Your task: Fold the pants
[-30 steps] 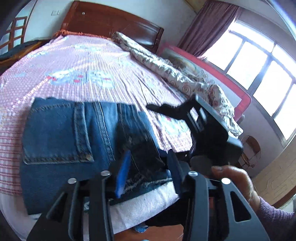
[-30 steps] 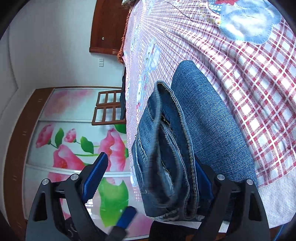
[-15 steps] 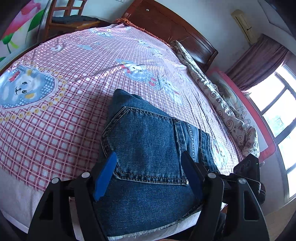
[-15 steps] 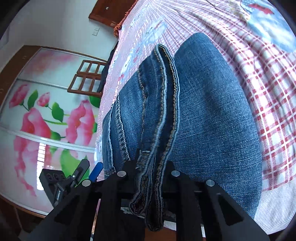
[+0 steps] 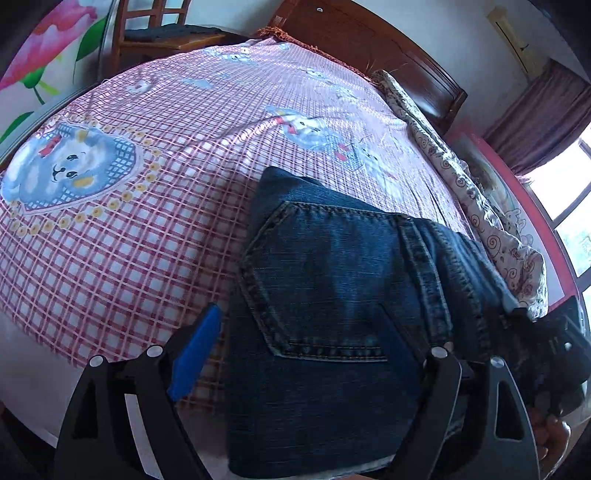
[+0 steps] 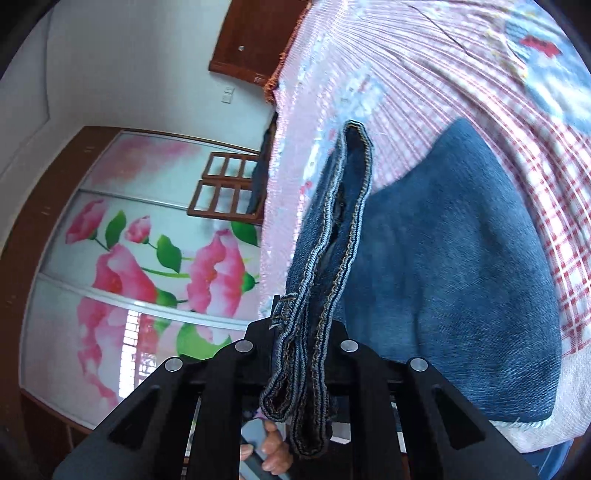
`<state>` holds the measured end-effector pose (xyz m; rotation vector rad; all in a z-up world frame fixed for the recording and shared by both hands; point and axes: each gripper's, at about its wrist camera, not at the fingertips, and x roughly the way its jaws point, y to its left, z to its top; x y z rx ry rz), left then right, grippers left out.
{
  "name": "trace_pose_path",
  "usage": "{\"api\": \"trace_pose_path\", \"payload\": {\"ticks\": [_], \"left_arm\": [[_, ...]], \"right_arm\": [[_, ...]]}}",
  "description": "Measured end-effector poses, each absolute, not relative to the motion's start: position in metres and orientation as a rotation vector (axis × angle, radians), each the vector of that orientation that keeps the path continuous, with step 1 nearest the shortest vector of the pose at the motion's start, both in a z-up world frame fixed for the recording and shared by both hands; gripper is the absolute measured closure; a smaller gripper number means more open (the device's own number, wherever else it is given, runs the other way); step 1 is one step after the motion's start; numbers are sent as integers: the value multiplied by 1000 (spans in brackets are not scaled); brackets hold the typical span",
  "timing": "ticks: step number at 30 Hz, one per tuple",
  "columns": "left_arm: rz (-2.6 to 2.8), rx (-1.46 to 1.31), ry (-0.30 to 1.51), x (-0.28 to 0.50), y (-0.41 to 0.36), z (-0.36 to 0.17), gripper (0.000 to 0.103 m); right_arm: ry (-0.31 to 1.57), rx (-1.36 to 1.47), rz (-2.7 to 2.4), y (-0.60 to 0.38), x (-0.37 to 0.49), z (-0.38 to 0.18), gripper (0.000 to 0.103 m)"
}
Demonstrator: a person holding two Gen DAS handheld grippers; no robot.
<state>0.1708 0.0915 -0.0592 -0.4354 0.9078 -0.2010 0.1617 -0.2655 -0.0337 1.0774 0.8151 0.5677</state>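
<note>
Folded blue jeans lie back pocket up near the front edge of the bed. My left gripper hovers over them with its jaws opening wide. Its blue-padded left finger is over the bedspread beside the jeans and the other finger is above the denim; neither presses on them. My right gripper is shut on the stacked seamed edge of the jeans and holds that edge raised off the bed. It also shows as a black shape at the right gripper end of the jeans.
The pink checked bedspread has cartoon patches. A rolled floral quilt runs along the far right, under the wooden headboard. A wooden chair and a flower-painted wardrobe stand beside the bed. A hand shows below the right gripper.
My right gripper has shut on the jeans' stacked edge and lifted it. My left gripper has let go of the denim edge, swung over the pocket side and spread its jaws wider.
</note>
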Motion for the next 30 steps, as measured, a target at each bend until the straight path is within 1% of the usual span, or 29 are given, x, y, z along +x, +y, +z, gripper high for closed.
{"api": "trace_pose_path", "payload": {"ticks": [2, 3, 6, 9, 12, 14, 17, 19, 23, 25, 27, 30], "left_arm": [[-183, -453, 887, 170, 101, -54, 18], [-174, -453, 878, 170, 105, -52, 15], [-146, -440, 874, 174, 114, -52, 15], [-117, -417, 903, 178, 117, -61, 15], [-81, -373, 927, 182, 117, -71, 15], [-59, -356, 951, 184, 119, -80, 15], [-67, -337, 941, 183, 120, -85, 15], [-66, -303, 943, 183, 116, -86, 13], [-67, -285, 935, 183, 114, -86, 12], [-68, -282, 930, 182, 113, -87, 10], [-65, -277, 928, 181, 112, -87, 10], [-68, -291, 929, 183, 113, -87, 10]], "right_arm": [[755, 1068, 603, -267, 161, -13, 90], [727, 1062, 614, -269, 158, -6, 90], [699, 1012, 589, -280, 147, 1, 90], [755, 993, 463, -298, 139, -31, 90], [876, 970, 295, -317, 136, -89, 90], [863, 1037, 294, -321, 132, -115, 91], [872, 997, 277, -320, 132, -109, 91], [883, 990, 274, -321, 132, -102, 90], [852, 898, 256, -312, 127, -72, 90], [870, 889, 231, -315, 127, -75, 90], [901, 890, 198, -316, 130, -92, 90], [882, 951, 206, -321, 127, -105, 90]]}}
